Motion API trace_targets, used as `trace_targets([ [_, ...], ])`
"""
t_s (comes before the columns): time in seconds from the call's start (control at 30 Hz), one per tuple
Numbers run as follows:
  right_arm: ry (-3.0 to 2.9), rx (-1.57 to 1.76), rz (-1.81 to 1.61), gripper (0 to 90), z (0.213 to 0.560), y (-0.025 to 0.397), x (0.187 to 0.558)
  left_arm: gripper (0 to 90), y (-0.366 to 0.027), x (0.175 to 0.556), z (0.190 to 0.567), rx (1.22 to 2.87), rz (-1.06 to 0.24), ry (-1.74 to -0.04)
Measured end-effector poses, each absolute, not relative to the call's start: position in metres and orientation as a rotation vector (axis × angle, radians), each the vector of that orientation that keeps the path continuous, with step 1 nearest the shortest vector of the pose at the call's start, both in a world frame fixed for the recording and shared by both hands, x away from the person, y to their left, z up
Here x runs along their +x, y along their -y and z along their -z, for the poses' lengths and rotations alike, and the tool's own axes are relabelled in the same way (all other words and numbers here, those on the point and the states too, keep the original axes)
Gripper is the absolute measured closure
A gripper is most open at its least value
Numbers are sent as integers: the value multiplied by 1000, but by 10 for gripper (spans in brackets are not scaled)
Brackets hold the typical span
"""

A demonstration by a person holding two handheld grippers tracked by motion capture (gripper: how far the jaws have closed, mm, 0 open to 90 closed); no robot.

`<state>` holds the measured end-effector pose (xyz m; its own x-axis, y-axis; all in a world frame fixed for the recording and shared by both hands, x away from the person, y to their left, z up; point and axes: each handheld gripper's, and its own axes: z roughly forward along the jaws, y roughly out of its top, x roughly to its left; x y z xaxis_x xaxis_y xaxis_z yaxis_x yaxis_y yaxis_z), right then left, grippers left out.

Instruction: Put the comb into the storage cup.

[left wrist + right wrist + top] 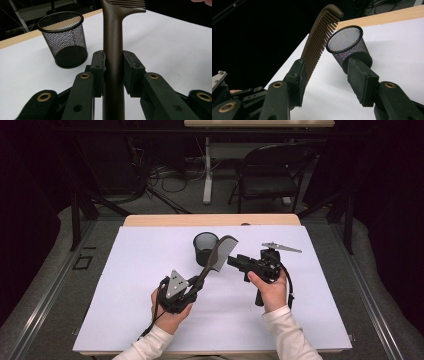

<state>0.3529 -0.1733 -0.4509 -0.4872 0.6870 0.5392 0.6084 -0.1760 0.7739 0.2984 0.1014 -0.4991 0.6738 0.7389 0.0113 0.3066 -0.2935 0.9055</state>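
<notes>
We see no brand, label or readable writing on any of the things here. At the left, the left hand-held gripper (196,289) is clamped on the handle of a dark brown comb (216,256); in the left gripper view its two black jaws press on both sides of the handle, and the comb (113,50) rises between them with its teeth at the top of that view. From above, the comb slants up and to the right off the desk (140,285), which is covered by a white sheet, and its toothed end lies over the rim of the black mesh cup (205,247). The cup stands upright on the sheet and looks empty in the left gripper view (63,41). To the right, the right hand-held gripper (235,261) points left toward the comb, its jaws apart and holding nothing; in the right gripper view the comb's teeth (318,45) run just beside one jaw and the cup (348,46) sits beyond the other.
</notes>
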Motion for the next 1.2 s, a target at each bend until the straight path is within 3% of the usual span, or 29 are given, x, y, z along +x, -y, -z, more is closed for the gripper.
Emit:
trace_targets([
  [1.2, -1928, 1666, -1919, 703, 459, 184, 357, 725, -85, 286, 504, 1919, -488, -753],
])
